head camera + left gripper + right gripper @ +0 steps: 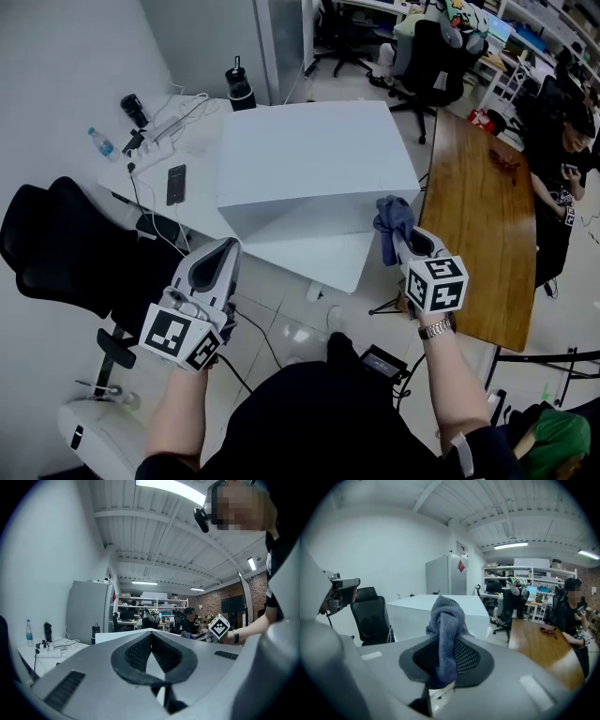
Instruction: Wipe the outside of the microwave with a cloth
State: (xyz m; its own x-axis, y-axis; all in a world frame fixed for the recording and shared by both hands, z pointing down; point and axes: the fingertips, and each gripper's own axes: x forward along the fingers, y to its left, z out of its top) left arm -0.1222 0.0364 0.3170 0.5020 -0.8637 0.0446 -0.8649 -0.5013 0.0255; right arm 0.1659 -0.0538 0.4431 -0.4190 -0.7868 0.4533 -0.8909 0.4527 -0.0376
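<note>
My right gripper (401, 242) clamps the soft blue-grey cloth (392, 218), near the white boxy microwave's (309, 155) front corner. Light and floppy, I judge it best held mid-fold. My left gripper (223, 251) is closed on nothing.

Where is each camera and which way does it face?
Head view: on the head, steeply down at white box; left gripper, right gripper, forearms show.
Left gripper view: on it, level over the box; shut jaws show.
Right gripper view: on it, toward the box; jaws clamp cloth.
All three share the box.
</note>
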